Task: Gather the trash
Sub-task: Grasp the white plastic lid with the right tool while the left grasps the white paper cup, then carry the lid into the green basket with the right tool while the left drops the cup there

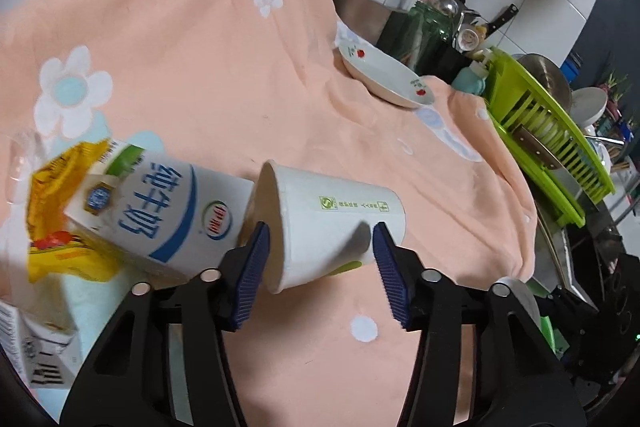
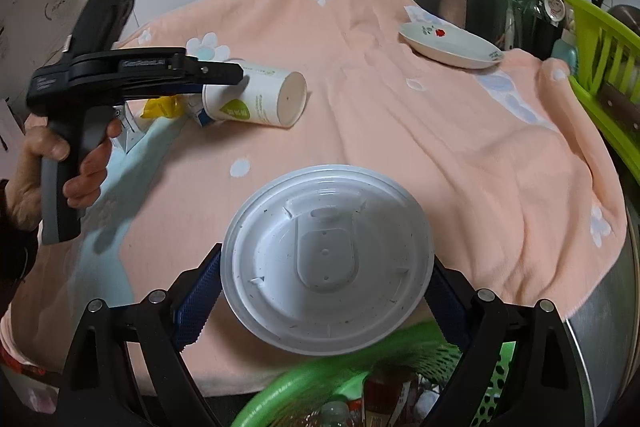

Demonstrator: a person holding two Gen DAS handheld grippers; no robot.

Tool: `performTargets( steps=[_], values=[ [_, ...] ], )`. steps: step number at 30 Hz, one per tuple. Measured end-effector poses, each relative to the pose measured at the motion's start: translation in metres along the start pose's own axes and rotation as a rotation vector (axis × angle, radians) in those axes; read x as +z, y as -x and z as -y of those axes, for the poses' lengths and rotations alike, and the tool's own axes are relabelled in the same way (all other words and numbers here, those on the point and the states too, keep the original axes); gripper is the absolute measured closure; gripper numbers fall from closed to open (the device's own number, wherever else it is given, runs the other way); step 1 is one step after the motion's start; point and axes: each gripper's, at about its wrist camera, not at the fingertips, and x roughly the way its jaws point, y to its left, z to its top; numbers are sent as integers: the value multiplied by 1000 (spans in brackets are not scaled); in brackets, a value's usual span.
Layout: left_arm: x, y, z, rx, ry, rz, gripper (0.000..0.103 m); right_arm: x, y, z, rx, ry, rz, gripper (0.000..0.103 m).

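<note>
Paper cup (image 1: pixel 332 223) on its side on the peach towel (image 1: pixel 208 67), long axis running across the left gripper (image 1: pixel 320 259), mouth toward the milk carton (image 1: pixel 160 211), base away from it; straddled by the blue pads (image 1: pixel 250 267), one at the rim, one at the wall, jaws half-wide, seemingly not yet pressing, though hard to tell from this angle; clearly nearer the left gripper than the right. Right gripper (image 2: pixel 324 291) clamped on a white plastic lid (image 2: pixel 326 259), held over the rim of a green basket (image 2: pixel 316 383), well apart from the cup; yellow wrapper (image 1: pixel 68 219) just beyond the carton.
</note>
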Motion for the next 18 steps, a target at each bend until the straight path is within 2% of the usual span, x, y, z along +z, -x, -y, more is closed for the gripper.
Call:
performTargets(
  steps=[3, 7, 9, 13, 16, 18],
  values=[
    [-5, -5, 2, -31, 7, -11, 61, -6, 5, 1, -4, -8, 3, 15],
    [-13, -6, 10, -86, -13, -16, 74, -11, 10, 2, -8, -18, 7, 15],
    [-16, -6, 14, -98, -23, -12, 75, -13, 12, 5, -10, -25, 8, 15],
    [-23, -7, 18, -116, -16, -4, 85, -19, 18, 7, -11, -45, 18, 15],
    [-28, -2, 22, -112, -14, 11, 97, -25, 25, 9, -12, -63, 30, 15],
    [-30, 1, 25, -105, -11, 16, 100, -28, 29, 9, -14, -75, 33, 15]
  ],
)
